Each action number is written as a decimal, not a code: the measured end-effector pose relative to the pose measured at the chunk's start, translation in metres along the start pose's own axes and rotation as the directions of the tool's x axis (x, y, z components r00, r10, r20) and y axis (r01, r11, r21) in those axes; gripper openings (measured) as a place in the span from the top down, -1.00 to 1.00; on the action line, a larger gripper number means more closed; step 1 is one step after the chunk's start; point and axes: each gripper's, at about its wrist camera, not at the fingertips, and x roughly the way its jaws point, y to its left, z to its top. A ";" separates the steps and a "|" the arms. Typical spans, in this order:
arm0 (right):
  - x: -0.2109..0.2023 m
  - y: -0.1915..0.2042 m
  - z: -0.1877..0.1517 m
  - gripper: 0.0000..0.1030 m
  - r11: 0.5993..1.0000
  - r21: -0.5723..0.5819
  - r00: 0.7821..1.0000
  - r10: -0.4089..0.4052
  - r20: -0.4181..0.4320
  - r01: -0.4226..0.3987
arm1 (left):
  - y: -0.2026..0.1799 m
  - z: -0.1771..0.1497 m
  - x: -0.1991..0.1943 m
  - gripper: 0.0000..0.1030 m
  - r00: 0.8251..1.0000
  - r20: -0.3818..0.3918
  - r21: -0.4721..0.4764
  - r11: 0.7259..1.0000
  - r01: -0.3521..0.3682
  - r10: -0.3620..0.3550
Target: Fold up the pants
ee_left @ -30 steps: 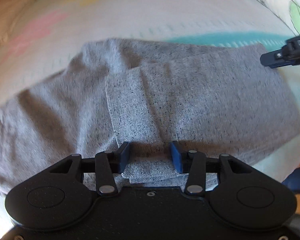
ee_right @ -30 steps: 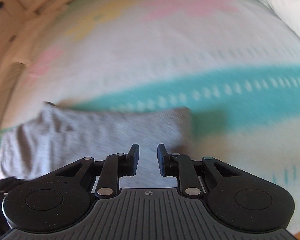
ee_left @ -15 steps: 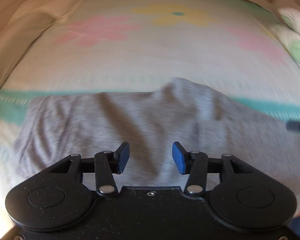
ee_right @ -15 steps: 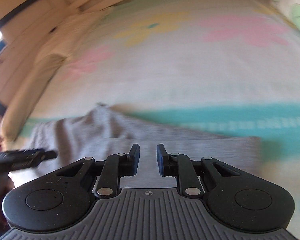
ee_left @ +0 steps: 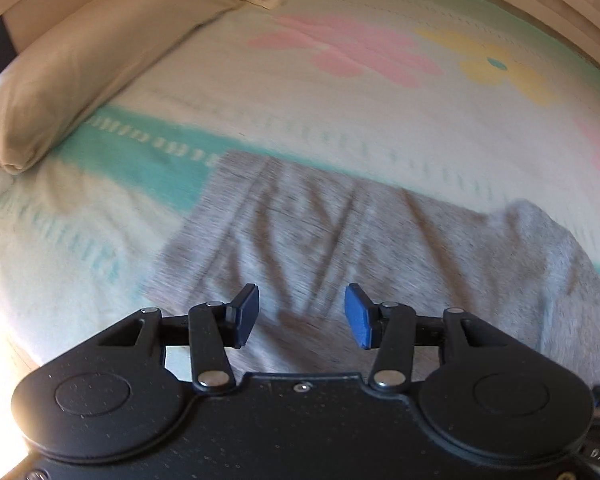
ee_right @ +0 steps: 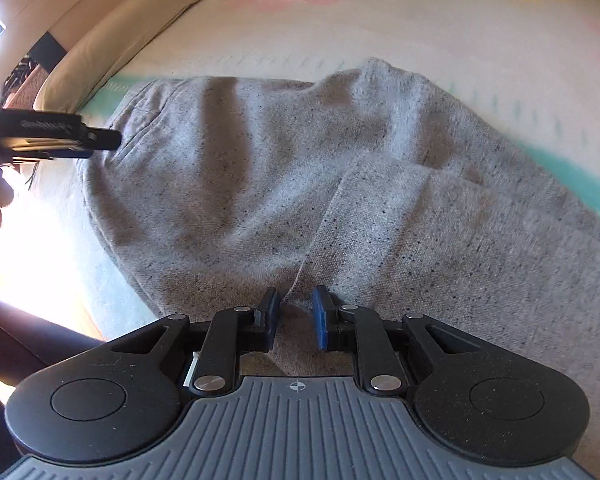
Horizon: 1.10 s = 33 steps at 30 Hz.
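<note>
Pants [ee_right: 260, 184], grey w/ dark flecks, are lying crumpled across the bedspread [ee_left: 340, 112], one pair only, partly folded, w/ one layer lapping over another along a raised edge running up from the right gripper [ee_right: 295, 312]. Long axis is running roughly side to side across both wrist views, parallel to the teal stripe [ee_left: 148, 160] behind it. Right gripper is hovering directly over that overlapping edge, jaws narrowed to a slim gap; the fabric ridge seems to be sitting under the gap, but can't tell if the pads are actually pinching it. Left gripper [ee_left: 303, 314] is hanging over the opposite end of the cloth, pads clearly apart, nothing between them, jaws widening a touch. In the right view the left gripper is showing side-on just beside the pants' far left edge. So each tool is sitting nearest its own end; right one is closer to a grabbable fold, imo. Count: two grippers, one pair of pants, one beige pillow [ee_left: 80, 60] off to the left, well apart from the cloth.
</note>
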 end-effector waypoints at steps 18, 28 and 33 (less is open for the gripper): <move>0.007 0.001 0.007 0.64 1.000 0.011 1.000 0.003 -0.023 -0.003 | 0.079 -0.014 0.045 -0.57 0.984 -0.129 -0.399 0.915 0.061 -0.122; -0.010 0.000 0.007 0.64 0.999 0.012 0.998 0.050 0.023 -0.050 | 0.085 -0.006 0.044 0.44 0.974 0.055 -0.529 0.821 0.214 -0.219; -0.026 -0.001 0.010 0.64 0.998 0.018 0.994 0.051 0.093 -0.053 | 0.079 0.003 0.032 0.46 0.980 0.093 -0.447 0.873 0.197 -0.173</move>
